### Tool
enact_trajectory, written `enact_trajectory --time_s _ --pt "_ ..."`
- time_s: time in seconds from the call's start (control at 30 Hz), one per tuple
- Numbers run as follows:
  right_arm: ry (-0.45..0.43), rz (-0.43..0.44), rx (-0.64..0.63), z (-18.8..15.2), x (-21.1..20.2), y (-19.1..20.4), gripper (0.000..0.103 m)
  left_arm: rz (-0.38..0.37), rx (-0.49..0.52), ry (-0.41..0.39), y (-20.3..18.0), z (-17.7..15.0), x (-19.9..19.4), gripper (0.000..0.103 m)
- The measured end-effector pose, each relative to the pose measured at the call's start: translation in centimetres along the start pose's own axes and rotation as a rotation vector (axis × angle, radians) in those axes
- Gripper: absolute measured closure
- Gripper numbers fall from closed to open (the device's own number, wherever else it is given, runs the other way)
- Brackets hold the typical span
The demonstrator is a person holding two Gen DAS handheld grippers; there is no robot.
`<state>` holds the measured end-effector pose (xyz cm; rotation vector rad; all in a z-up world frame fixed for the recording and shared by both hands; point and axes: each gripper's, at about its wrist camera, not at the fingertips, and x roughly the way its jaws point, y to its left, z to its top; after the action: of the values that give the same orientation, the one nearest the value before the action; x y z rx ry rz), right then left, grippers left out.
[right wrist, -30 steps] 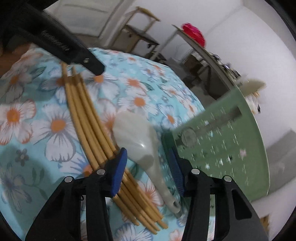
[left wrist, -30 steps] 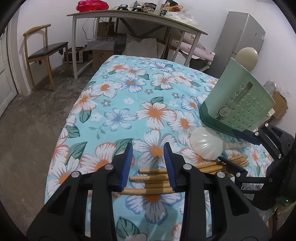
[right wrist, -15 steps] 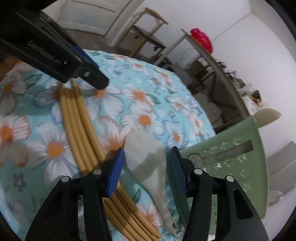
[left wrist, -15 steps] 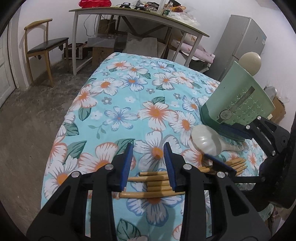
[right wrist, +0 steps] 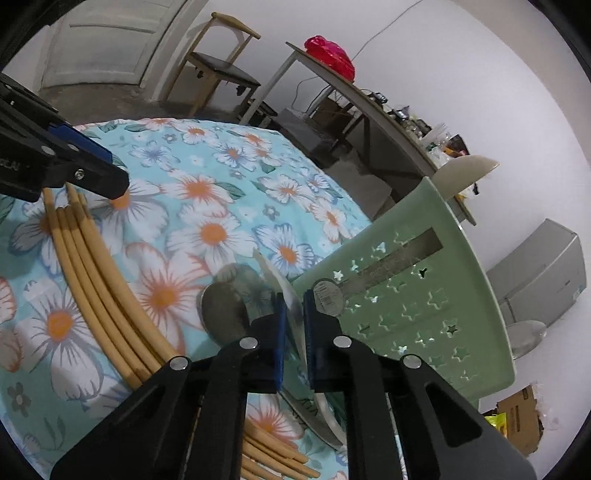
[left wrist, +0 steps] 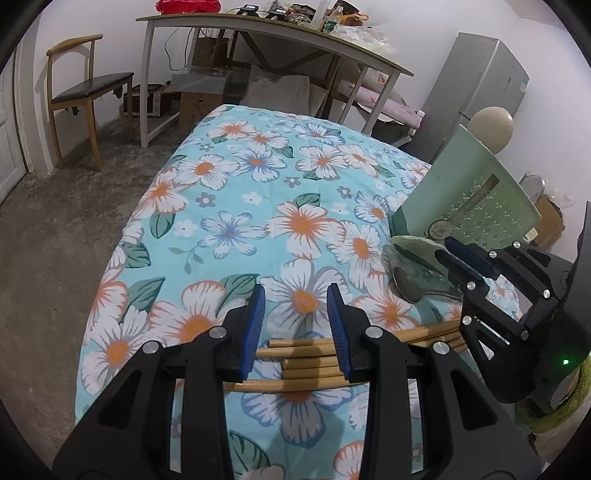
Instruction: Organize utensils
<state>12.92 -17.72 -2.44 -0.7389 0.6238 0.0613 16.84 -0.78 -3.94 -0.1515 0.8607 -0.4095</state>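
Observation:
Several wooden chopsticks [left wrist: 303, 363] lie side by side on the floral cloth; they also show in the right wrist view [right wrist: 92, 291]. My left gripper [left wrist: 297, 321] is open just above their ends, holding nothing. My right gripper [right wrist: 293, 332] is shut on a pale translucent rice spoon [right wrist: 277, 284], tilted on its edge above the cloth; it shows in the left wrist view [left wrist: 417, 258] beside the green perforated utensil holder [left wrist: 476, 206]. The holder [right wrist: 406, 295] stands right of the spoon, with another pale spoon [right wrist: 461, 170] sticking out of its top.
The floral cloth [left wrist: 258, 206] covers the table. Beyond it stand a long desk [left wrist: 266, 33] with clutter, a wooden chair [left wrist: 85, 85] at the left and a grey fridge [left wrist: 480, 81] at the right. A cardboard box [right wrist: 521, 417] sits on the floor.
My right gripper has closed on the rice spoon and tipped it up off the cloth onto its edge. My left gripper has stayed open over the chopsticks.

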Motion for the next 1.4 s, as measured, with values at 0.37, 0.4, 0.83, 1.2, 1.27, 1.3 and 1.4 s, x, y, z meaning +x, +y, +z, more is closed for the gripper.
enact_trajectory --time_s 0.37,0.4,0.83,1.2,1.27,1.3,1.4 --pt "-0.105 -0.115 0.082 -0.9 -5.9 -2.5 0.101 -0.093 0.01 -0.048 -1.5 0.0 -2.0 0.071" --pt "-0.113 -0.119 0.106 -1.1 -6.6 -2.9 0.101 -0.105 0.012 -0.052 -1.7 0.0 -2.2 0.071" --pt "-0.098 -0.057 0.619 -8.7 -12.1 -9.4 0.101 -0.296 0.001 0.012 -4.4 0.3 -2.2 0.072" --pt "-0.109 -0.03 0.726 -10.7 -12.7 -10.3 0.101 -0.342 -0.113 0.202 -4.7 1.7 3.8 0.084" --pt "-0.111 -0.026 0.733 -10.7 -12.8 -10.4 0.101 -0.348 -0.146 0.223 -4.6 1.9 4.8 0.084" --pt "-0.112 -0.026 0.735 -10.8 -12.7 -10.4 0.101 -0.351 -0.162 0.231 -4.4 2.0 5.2 0.084" --pt "-0.113 -0.023 0.739 -10.8 -12.7 -10.4 0.101 -0.359 -0.201 0.26 -4.1 2.2 6.5 0.085"
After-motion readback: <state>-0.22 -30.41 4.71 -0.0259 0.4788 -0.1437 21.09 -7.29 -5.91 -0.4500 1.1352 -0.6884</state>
